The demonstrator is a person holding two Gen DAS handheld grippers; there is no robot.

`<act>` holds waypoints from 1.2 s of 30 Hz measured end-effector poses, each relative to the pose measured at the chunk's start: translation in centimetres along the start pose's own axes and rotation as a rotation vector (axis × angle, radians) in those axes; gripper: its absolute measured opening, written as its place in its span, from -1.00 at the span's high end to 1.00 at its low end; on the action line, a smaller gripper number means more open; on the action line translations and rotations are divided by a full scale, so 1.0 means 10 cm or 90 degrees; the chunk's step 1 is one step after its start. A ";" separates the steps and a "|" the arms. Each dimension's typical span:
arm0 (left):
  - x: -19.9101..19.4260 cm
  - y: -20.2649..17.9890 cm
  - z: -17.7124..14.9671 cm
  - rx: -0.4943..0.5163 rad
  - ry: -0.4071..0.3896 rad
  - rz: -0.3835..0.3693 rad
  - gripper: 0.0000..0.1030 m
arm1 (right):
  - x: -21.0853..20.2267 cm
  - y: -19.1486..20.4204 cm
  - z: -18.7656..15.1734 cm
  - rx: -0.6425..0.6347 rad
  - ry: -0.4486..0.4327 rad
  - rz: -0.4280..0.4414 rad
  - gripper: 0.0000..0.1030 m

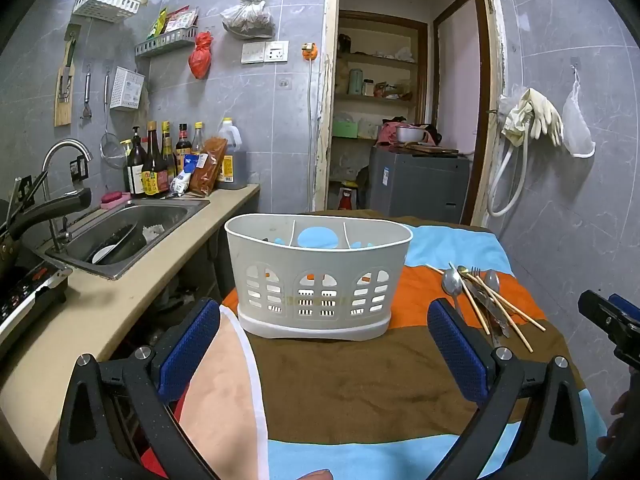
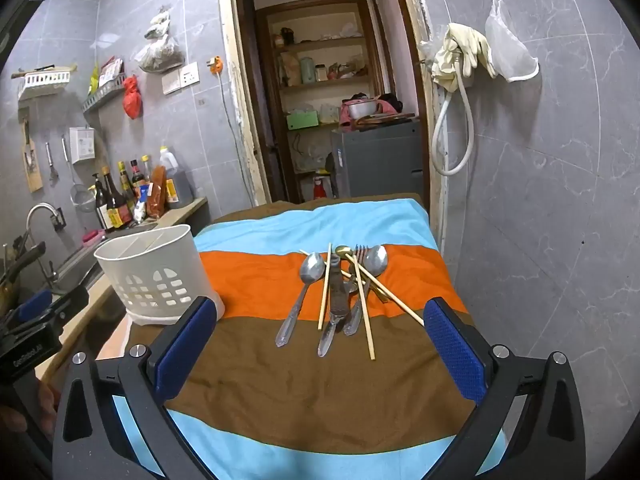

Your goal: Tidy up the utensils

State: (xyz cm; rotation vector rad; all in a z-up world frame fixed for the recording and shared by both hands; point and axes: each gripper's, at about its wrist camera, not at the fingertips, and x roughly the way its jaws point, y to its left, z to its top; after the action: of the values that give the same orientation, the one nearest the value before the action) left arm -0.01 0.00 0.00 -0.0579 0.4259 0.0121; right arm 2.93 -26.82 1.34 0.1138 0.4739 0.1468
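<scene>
A bench draped in a striped cloth [image 2: 312, 392] carries a white utensil caddy [image 1: 318, 280]; right of the caddy lies a cutlery-and-chopstick pile [image 2: 340, 292].

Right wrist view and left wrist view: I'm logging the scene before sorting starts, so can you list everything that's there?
utensil caddy: one, white, slotted, on the cloth's left side, nothing visible inside
spoons: at least three, silver plus a small gold one, in the pile on the orange stripe
chopsticks: about four, pale wood, crossed over the pile
fork: one, silver, far end of pile
knife: one, silver, mid-pile
striped cloth: one, blue, orange, brown, covering the table
sink: one, steel, on the left counter
sauce bottles: several, dark, behind the sink
rubber gloves: cream, hung on the right wall
left tongs: blue pads, open
right tongs: blue pads, open
</scene>
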 end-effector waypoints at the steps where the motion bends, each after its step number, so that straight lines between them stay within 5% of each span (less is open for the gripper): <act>1: 0.00 0.00 0.00 -0.001 0.000 0.000 -0.97 | 0.00 0.00 0.00 0.000 -0.001 0.000 -1.00; 36: 0.00 0.00 0.00 -0.002 0.001 -0.003 -0.97 | -0.02 0.02 0.01 -0.004 -0.002 -0.002 -1.00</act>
State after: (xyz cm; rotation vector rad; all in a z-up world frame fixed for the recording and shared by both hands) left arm 0.00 -0.04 0.05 -0.0617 0.4268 0.0075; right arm 2.75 -26.71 1.53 0.1071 0.4712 0.1447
